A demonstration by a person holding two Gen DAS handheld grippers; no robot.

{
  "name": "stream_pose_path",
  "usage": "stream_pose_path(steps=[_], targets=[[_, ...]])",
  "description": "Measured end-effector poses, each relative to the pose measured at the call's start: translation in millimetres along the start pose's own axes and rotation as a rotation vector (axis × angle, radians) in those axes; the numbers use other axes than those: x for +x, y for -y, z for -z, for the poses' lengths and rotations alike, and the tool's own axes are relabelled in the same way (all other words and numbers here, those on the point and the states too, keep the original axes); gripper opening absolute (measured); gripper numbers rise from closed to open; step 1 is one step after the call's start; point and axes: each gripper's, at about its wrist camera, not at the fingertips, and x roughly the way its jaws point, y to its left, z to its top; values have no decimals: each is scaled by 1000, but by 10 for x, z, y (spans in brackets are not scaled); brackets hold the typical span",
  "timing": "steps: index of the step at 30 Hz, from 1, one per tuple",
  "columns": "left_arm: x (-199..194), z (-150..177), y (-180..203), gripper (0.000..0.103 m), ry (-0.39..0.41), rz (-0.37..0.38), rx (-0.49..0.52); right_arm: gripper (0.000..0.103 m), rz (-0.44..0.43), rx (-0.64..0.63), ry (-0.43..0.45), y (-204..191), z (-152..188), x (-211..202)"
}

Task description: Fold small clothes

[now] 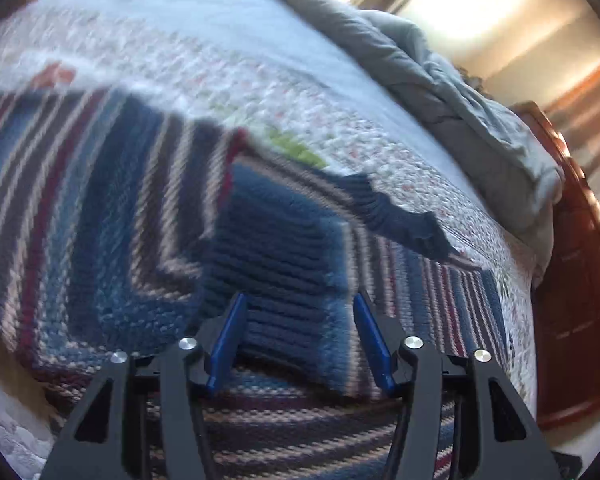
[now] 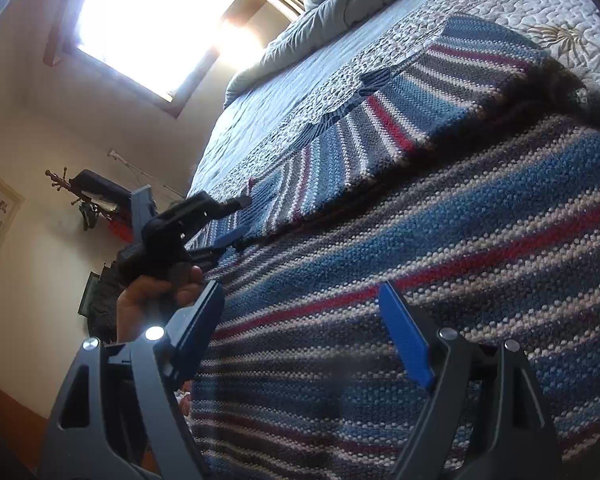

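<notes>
Nearest the left wrist camera, the left gripper [image 1: 298,332] stood partly open, its 2 blue pads on either side of a navy ribbed band of the striped knit sweater [image 1: 100,208] without pressing on it; nothing was held. In the right wrist view the right gripper [image 2: 302,332] stood wide open just above the broad blue, red and cream stripes of the sweater [image 2: 440,240], also empty. The garment lay spread across the quilted bedspread [image 1: 260,80], with 1 part already laid over the body and a dark ribbed cuff [image 1: 400,216] trailing onto the quilt beyond it. Further off in the right view, a hand [image 2: 156,296] held the left gripper [image 2: 236,220] at the sweater's far edge, its fingers parted. Behind that lay a rumpled grey duvet [image 1: 480,120] at the head of the bed, and a bright window [image 2: 148,28] on the far wall. The step in hand looked like the release after a sleeve or side fold. The next move probably called for both tongs to take fresh hold of 1 edge and carry it over evenly, keeping the thick knit from bunching.
</notes>
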Motion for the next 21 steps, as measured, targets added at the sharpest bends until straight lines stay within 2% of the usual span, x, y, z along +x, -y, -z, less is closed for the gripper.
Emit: stream_pose_path(steps=[1, 4, 8, 11, 13, 14, 18, 21], targets=[[-13, 4, -47, 49, 2, 13, -9, 80, 0, 0, 0, -3, 0, -4], [-190, 67, -100, 50, 29, 24, -17, 80, 3, -12, 3, -25, -5, -5], [-549, 286, -105, 77, 118, -4, -4, 80, 31, -52, -7, -111, -1, 60], [-825, 578, -88, 92, 211, -89, 60, 83, 65, -112, -1, -235, 35, 104], [-950, 693, -120, 94, 242, -157, 89, 83, 91, -157, -6, -305, 84, 164], [-995, 730, -154, 95, 251, -167, 86, 83, 106, -176, -13, -337, 116, 199], [-1158, 730, -415, 96, 228, -121, 44, 84, 150, -252, -24, -491, 214, 300], [-1361, 627, -752, 97, 218, -89, -7, 85, 198, -339, -14, -658, 294, 388]])
